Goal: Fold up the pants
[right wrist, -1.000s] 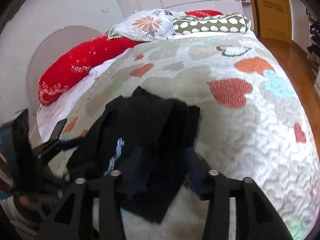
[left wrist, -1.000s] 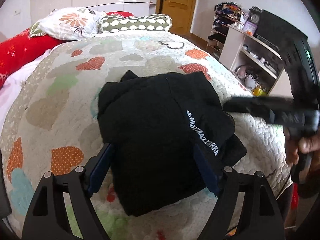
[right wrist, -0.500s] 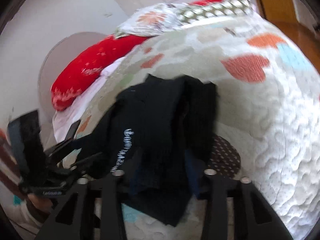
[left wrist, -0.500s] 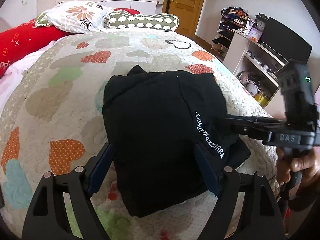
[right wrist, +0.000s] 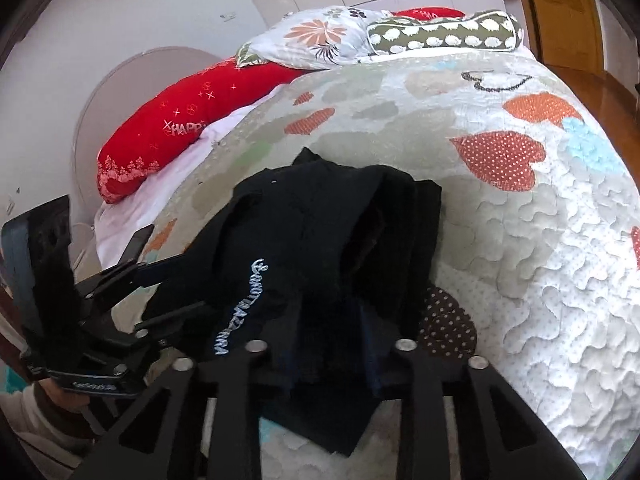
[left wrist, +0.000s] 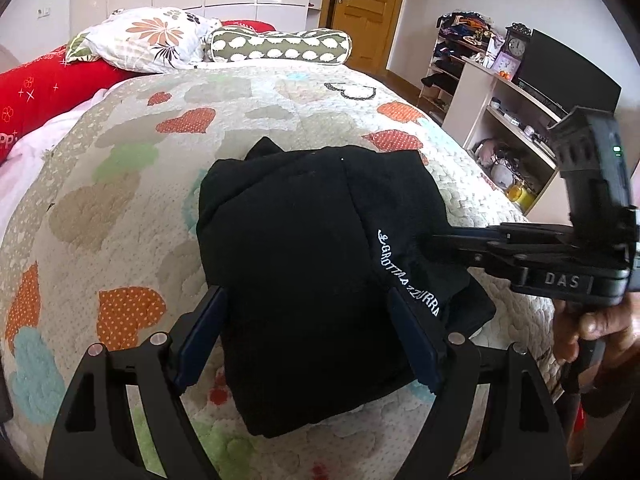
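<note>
The black fabric pants [left wrist: 320, 264], folded into a compact bundle, lie on the heart-patterned quilted bed [left wrist: 120, 200]. Left gripper [left wrist: 308, 336] straddles the bundle, jaws released. Right gripper [right wrist: 332, 344] jaws are opening around its near edge. Step: final tidying. Next: withdraw both clear without dragging cloth.

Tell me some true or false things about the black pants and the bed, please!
1. The black pants lie folded up on the heart quilt. True.
2. The white writing on the pants is blue. False: it is white.
3. The left gripper has its jaws wide apart over the pants. True.
4. A yellow pillow lies at the top of the bed. False: the flower pillow and the green spotted pillow lie there.
5. The right gripper points at the floor. False: it points at the pants, with its jaws opening around the cloth.
</note>
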Motion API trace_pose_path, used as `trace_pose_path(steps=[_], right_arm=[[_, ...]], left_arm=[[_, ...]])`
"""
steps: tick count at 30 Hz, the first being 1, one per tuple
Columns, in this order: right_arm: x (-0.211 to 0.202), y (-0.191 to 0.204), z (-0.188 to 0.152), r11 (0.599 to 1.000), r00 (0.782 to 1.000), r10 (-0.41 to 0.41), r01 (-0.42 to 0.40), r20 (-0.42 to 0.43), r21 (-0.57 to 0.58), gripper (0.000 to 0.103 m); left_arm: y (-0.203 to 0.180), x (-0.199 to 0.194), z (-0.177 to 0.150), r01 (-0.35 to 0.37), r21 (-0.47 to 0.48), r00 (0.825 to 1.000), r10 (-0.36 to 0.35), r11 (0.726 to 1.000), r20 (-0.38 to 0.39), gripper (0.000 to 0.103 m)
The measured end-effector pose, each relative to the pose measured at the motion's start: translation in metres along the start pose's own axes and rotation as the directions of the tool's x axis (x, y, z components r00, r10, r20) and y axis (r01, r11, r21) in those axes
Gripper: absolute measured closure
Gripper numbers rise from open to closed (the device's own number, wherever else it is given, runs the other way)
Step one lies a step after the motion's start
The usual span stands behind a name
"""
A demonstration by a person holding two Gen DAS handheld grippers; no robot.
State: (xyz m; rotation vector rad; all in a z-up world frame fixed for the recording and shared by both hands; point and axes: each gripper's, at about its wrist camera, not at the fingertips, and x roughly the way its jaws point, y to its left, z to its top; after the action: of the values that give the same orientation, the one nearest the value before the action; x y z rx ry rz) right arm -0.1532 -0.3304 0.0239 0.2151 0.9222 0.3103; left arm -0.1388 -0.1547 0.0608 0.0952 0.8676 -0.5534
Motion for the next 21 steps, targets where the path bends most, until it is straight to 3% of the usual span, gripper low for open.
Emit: trace_pose_path(steps=[6,8,11,17,20,21], right_arm=[[0.014,-0.005,0.004,0.998,0.998,0.061,-0.061,0.019,0.003,0.061],[0.011,0.0,0.005,0.996,0.996,0.088,-0.088,0.018,0.0,0.083],[-0.009,0.012,0.005,0.995,0.995,0.092,-0.09,0.045,-0.049,0.091],[-0.047,0.018,-0.01,0.997,0.995,0.042,-0.036,0.086,-0.075,0.093],[-0.03,0.0,-0.02,0.999,0.999,-0.026,0.027,0.031,-0.02,0.091],[-0.024,-0.005,-0.021,0.999,0.999,-0.038,0.038,0.022,0.002,0.082]], left_arm=[[-0.001,0.003,0.0,-0.004,-0.004,1.0,0.004,1.0,-0.004,0.021],[0.0,0.003,0.001,-0.003,-0.006,1.0,0.003,1.0,-0.006,0.021],[0.001,-0.001,0.004,0.0,-0.01,1.0,0.0,1.0,-0.004,0.021],[0.006,-0.027,0.008,-0.003,-0.023,0.996,0.005,1.0,0.088,0.021],[0.011,-0.012,0.004,-0.014,-0.039,0.999,0.015,0.999,0.042,0.021],[0.013,-0.005,0.003,-0.017,-0.044,1.0,0.018,0.999,0.016,0.021]])
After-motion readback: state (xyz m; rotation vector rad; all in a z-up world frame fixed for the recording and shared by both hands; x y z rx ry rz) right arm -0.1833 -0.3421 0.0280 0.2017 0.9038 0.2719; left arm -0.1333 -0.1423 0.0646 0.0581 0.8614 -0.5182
